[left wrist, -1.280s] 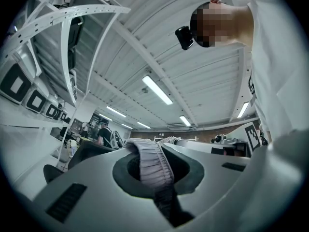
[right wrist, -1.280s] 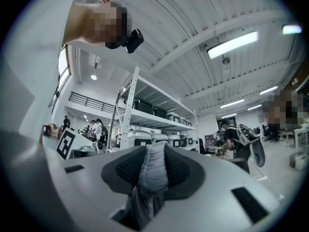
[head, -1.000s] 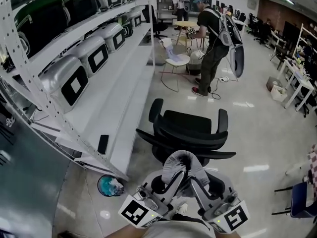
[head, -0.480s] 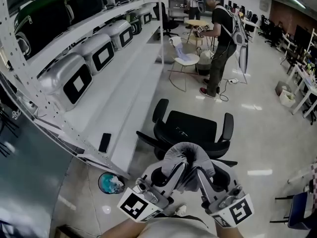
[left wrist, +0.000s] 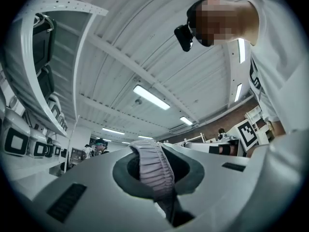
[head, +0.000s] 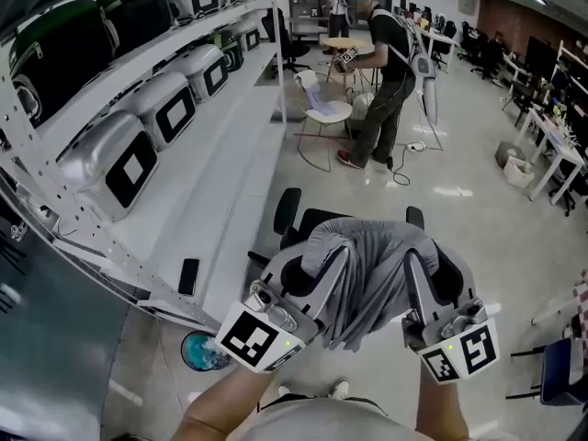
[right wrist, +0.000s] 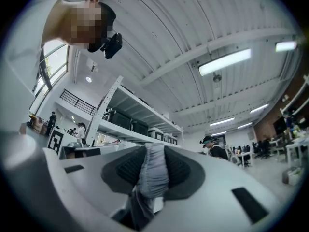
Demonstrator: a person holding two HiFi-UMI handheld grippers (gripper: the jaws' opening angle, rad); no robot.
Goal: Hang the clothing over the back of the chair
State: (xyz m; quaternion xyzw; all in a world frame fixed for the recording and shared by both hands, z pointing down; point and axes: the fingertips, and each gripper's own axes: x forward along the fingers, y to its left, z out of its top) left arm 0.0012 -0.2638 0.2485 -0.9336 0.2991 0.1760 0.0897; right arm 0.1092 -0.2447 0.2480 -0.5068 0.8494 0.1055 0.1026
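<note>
STEP: carrying, nothing draped yet | LEFT CLAW (head: 322,269): clamped on grey clothing (head: 372,278) | RIGHT CLAW (head: 432,274): clamped on the same clothing's other side | CLOTHING: stretched between claws, hanging above black chair (head: 289,214) at 12 o'clock | NEXT (judged): push toward 12, lower fabric over backrest, release.

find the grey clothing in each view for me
Head view: clothing lower centre, between left tongs and right tongs, covering the chair.
Left gripper view: clothing bottom centre, pinched in the left tongs.
Right gripper view: clothing bottom centre, pinched in the right tongs.
Shared landmark: the person in a cap, in the background.
</note>
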